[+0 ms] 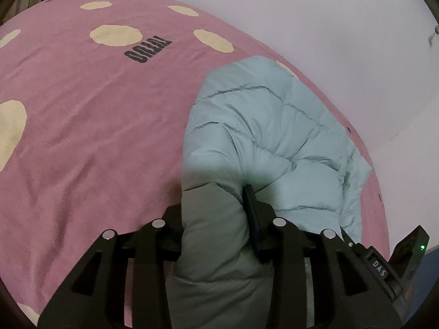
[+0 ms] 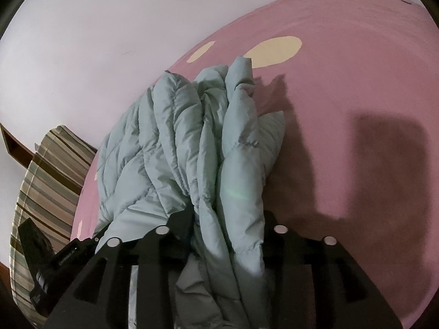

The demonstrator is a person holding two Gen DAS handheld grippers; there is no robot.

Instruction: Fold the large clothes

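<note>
Bedsheet, pink cotton w/ cream blotches and dark printed lettering (image 1: 82, 126), fills the left of the left-wrist view; wall behind it. To its right lies the pale mint quilted puffer jacket (image 1: 263, 126), bulk resting on the bed near the wall edge, one thick padded fold running back into the left gripper (image 1: 216, 213). Its jaws sit either side of that fold, fabric packed between them; can't tell if the pads bite or are only loose around it.

Right-wrist view: striped cushion (image 2: 46, 175) far left by the wall, then the same jacket bunched in several stacked layers, then bare pink sheet w/ shadows. Right gripper (image 2: 227, 219) has the layered edge between its jaws, right jaw hidden by fabric; grip vs. slack unclear here too.

Step, as I read it: a fold is being laid down, both ends on the bed. Next move prob. needs a clean let-go w/o dragging layers, then flattening the bunched side.
</note>
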